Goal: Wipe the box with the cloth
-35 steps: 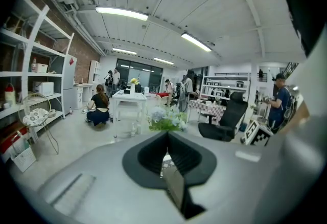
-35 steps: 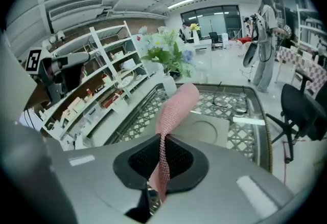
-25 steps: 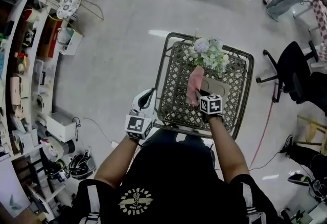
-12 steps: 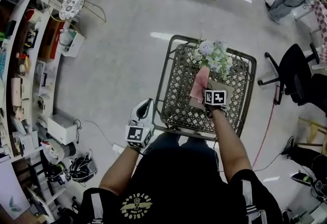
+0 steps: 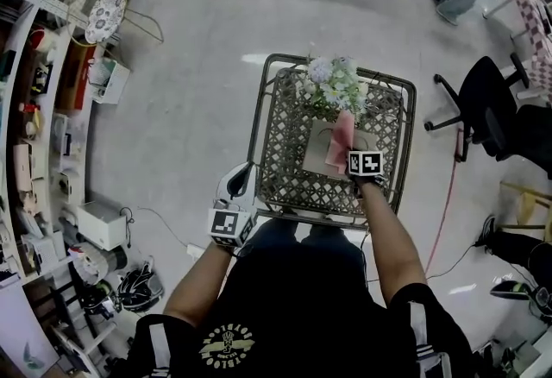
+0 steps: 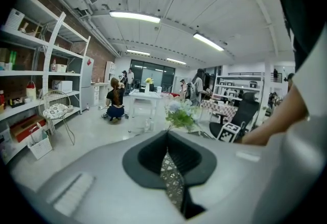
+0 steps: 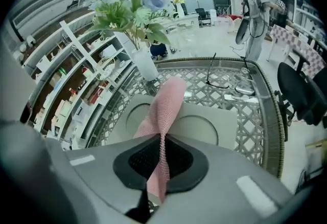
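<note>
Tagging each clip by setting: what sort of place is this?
Probably a lab or workshop, not a home: open shelves crowded with gear along one wall, an office chair on a bare glossy floor, other people around tables further off.

Both arms are out front, elbows bent. The left gripper (image 5: pixel 244 174) sits near and to the left, pointing away and only a bit downward, jaws pretty much together with nothing in them. The right arm (image 5: pixel 380 229) reaches farther out, wrist tipped steeply down. The right gripper (image 5: pixel 352 154) is pinched tight on a pink cloth (image 5: pixel 343 136).
</note>
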{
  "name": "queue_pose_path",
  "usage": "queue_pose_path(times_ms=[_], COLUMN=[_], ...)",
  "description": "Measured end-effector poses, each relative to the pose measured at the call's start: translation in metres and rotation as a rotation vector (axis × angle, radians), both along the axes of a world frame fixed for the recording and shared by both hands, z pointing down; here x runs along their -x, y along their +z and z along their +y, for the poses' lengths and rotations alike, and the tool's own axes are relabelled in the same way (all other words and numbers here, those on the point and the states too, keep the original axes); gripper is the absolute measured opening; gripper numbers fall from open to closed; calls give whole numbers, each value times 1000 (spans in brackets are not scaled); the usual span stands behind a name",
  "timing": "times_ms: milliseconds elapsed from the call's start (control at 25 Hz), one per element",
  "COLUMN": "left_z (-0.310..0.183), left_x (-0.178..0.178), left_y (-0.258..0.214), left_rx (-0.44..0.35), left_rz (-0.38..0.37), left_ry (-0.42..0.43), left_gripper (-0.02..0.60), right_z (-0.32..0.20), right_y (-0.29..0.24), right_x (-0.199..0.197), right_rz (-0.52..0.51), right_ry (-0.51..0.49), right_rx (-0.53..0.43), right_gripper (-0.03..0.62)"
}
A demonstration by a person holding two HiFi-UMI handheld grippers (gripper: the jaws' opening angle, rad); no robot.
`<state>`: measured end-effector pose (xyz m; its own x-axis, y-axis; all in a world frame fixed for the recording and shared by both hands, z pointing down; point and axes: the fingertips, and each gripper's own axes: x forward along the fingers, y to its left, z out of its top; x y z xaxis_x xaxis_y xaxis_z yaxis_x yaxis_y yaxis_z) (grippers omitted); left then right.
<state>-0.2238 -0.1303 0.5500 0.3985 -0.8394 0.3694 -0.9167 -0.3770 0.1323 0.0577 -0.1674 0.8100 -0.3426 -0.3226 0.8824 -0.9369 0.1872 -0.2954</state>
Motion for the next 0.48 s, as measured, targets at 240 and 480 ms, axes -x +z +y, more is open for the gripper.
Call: queue_pose_path(times_ms=[240, 480], left_z=[5, 3], left_x=[-32, -58], left_y=[-1, -7], left_rx=[3, 4], left_rz=[-10, -37], left_ry=[40, 52], left_gripper=[0, 0], right_z=[17, 34], right_y=[1, 9], right_x=[-49, -94], right_rz=[35, 61], right_ry=[37, 68], right_rx=[15, 40], right_gripper=[18, 18])
